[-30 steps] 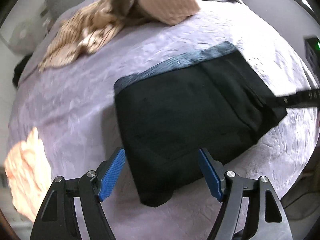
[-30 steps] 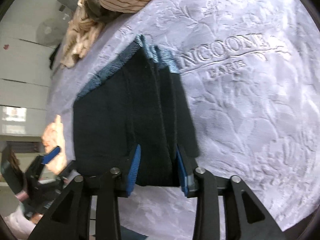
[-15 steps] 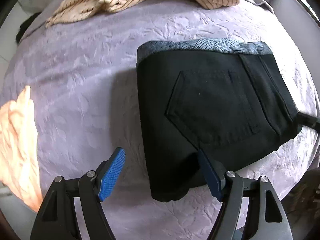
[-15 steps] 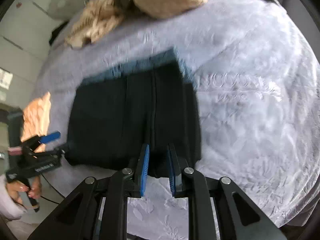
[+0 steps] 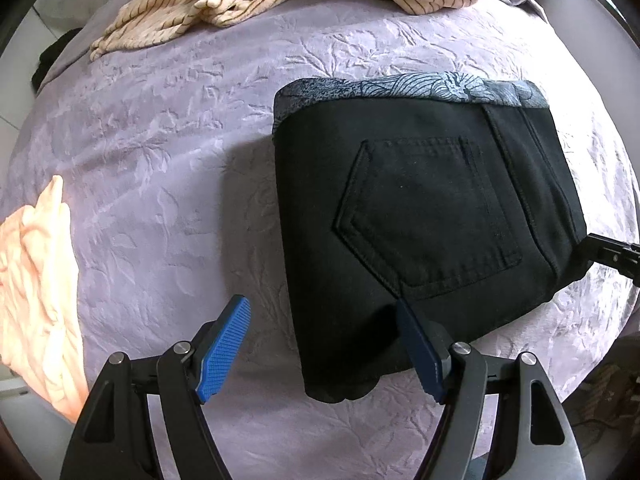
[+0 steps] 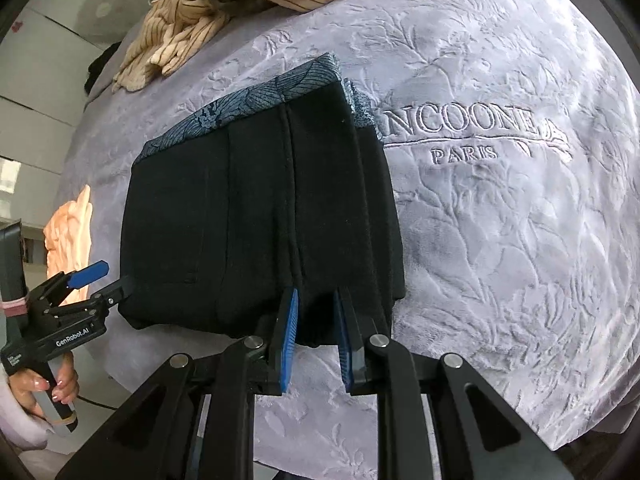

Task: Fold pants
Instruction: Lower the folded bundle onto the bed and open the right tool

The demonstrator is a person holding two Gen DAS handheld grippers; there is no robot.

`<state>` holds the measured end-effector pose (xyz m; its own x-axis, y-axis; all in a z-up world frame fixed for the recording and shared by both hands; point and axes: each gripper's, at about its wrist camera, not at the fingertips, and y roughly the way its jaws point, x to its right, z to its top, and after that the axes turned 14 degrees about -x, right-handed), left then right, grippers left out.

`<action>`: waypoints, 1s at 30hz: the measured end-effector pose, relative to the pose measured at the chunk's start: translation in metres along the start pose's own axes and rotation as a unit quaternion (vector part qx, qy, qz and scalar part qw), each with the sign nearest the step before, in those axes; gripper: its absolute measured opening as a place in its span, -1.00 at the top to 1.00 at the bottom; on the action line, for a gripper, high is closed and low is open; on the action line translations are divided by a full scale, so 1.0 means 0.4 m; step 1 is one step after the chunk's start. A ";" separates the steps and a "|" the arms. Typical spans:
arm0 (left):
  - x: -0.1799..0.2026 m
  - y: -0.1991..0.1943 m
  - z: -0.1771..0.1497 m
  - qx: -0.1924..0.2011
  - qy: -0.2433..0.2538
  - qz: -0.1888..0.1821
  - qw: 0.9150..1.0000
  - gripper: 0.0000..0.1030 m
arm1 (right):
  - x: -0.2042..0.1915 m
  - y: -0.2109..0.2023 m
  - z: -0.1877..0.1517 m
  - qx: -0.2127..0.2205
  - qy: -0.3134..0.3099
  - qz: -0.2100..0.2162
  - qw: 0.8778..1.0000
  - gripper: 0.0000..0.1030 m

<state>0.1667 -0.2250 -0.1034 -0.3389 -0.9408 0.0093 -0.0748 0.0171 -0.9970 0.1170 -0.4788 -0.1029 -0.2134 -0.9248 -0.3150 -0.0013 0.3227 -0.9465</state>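
the left gripper (image 5: 324,348) is seen from its own camera with the jaws spread wide; the near corner of the folded black pants (image 5: 420,236) lies between them, the right pad touching or nearly touching the cloth, the left pad standing clear over the lilac bedspread (image 5: 160,168). nothing is pinched here. the pants are laid as a compact folded block on the bedspread, back pocket uppermost, the patterned waistband (image 5: 404,88) along the far edge. a striped garment (image 5: 224,4) is heaped at the far side and a peach cloth (image 5: 36,280) lies to the left, both well apart from the pants. the tip of the other tool is glimpsed at the right rim, at the pants' edge.

from the right wrist view, the right gripper (image 6: 316,336) is held with a narrow gap between its jaws, and the near folded edge of the pants (image 6: 260,220) sits in that gap; whether the cloth is actually squeezed cannot be told. the left gripper (image 6: 100,284) is seen open at the opposite corner.

the fold appears almost finished. if one more fold or a squaring-up is intended, both near corners should be gripped through all layers before lifting, and moved together, so that the stacked layers are not slid apart and the waistband edge is kept aligned.
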 end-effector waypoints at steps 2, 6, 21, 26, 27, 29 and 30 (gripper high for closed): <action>-0.001 0.000 0.000 0.001 -0.001 0.003 1.000 -0.83 | 0.002 0.002 0.002 0.000 0.002 0.004 1.000 0.60; -0.001 0.001 -0.001 0.002 0.006 0.008 1.000 -0.83 | 0.008 0.000 0.005 0.001 0.008 0.012 1.000 0.60; -0.007 0.011 0.016 -0.009 -0.003 0.007 1.000 -1.00 | 0.036 -0.025 0.017 0.007 0.017 0.029 0.999 0.06; -0.007 0.012 0.020 -0.013 -0.004 0.005 1.000 -1.00 | 0.034 -0.032 0.021 0.019 0.010 0.013 1.000 -0.54; -0.009 0.014 0.022 -0.015 -0.005 0.003 1.000 -1.00 | 0.036 -0.032 0.022 0.020 0.011 0.013 1.000 -0.54; -0.012 0.017 0.025 -0.020 -0.009 0.000 1.000 -1.00 | 0.043 -0.027 0.024 0.013 0.015 0.021 1.000 -0.54; -0.015 0.021 0.028 -0.023 -0.011 -0.002 1.000 -1.00 | 0.047 -0.024 0.024 0.009 0.017 0.025 0.999 -0.54</action>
<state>0.1785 -0.2228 -0.1126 -0.3180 -0.9480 0.0104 -0.1183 0.0288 -0.9926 0.1226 -0.5010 -0.1005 -0.2458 -0.8998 -0.3604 0.0277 0.3651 -0.9306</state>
